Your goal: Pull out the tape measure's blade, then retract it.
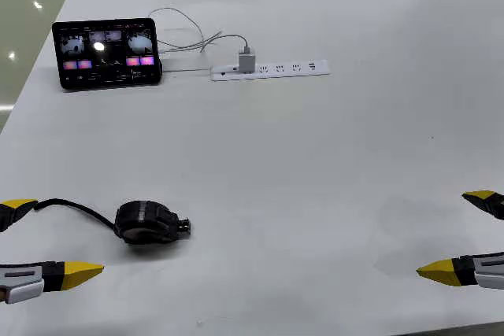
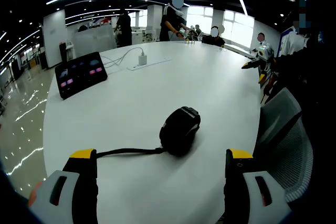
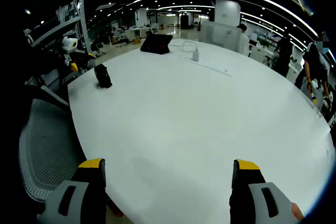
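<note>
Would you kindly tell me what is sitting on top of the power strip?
A white charger is plugged into the power strip near one end, its cable running toward the tablet. The socket beneath it is covered.

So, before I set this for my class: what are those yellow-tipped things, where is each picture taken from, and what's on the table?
No robot: a person holds a two-fingered claw in each hand. The head view looks down from a headset at a white table. The other two come from fisheye cameras riding on each claw, looking out between its yellow tips. The left claw and right claw are both open, holding nothing. A black tape measure with a strap lies just ahead of the left claw. Farther back are a lit tablet and a power strip.
</note>
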A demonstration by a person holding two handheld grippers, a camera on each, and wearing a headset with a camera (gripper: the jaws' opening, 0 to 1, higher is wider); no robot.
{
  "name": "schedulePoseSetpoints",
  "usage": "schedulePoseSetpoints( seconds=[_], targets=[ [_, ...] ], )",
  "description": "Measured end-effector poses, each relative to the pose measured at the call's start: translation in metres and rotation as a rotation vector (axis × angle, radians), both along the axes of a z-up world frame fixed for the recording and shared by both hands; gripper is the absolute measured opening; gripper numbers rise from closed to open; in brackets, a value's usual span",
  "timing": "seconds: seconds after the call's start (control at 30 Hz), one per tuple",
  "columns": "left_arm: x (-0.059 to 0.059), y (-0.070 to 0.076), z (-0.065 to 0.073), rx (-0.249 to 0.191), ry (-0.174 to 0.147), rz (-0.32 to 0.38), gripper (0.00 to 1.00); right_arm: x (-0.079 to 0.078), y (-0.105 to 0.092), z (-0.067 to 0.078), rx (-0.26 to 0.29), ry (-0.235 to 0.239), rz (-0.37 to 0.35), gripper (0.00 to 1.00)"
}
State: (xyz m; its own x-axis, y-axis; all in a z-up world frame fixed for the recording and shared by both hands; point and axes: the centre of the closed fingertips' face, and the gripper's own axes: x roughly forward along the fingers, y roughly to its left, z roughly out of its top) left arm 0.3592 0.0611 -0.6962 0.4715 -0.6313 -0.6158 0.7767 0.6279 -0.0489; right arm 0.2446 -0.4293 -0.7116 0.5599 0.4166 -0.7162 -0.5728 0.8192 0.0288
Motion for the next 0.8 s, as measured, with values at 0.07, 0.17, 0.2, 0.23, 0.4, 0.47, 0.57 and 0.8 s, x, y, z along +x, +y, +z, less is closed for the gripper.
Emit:
schedulePoseSetpoints(
  seconds=[0.07,0.17,0.2,0.23,0.4,0.47,0.57,0.8],
  targets=[
    [-0.0003,0.0003,-0.0008,0.001,0.003,0.000,0.99,-0.0013,0.0000,-0.0011,-0.008,0.003,0.004,0.99],
    [-0.0004,0.0000,-0.0004,-0.001,0.001,0.001,0.99,-0.0011,-0.0012,-0.0010,-0.008,0.003,0.001,0.99],
    [-0.0012,-0.0002,-0.0002,-0.001,0.002,0.001,0.99,-0.0009,-0.0017,-0.0007,-0.006,0.002,-0.002,0.99],
    [-0.0014,-0.0008,0.0007,-0.001,-0.003,-0.002,0.99,-0.0007,-0.0019,-0.0006,-0.005,0.002,-0.003,0.99],
    [-0.0014,-0.0021,0.0007,-0.004,-0.002,-0.002,0.99,-0.0019,-0.0013,-0.0004,-0.010,0.004,0.004,0.99],
    [-0.0017,-0.0035,0.0005,-0.002,-0.002,-0.013,0.99,-0.0016,-0.0019,0.0011,-0.009,-0.003,-0.001,0.99],
    [-0.0013,-0.0045,0.0017,-0.002,-0.006,-0.024,0.99,-0.0016,-0.0027,0.0016,-0.003,-0.006,-0.011,0.99],
    [-0.0026,-0.0076,0.0046,-0.017,-0.017,-0.070,0.99,0.0028,0.0058,0.0026,-0.007,-0.026,0.028,0.99]
  ],
)
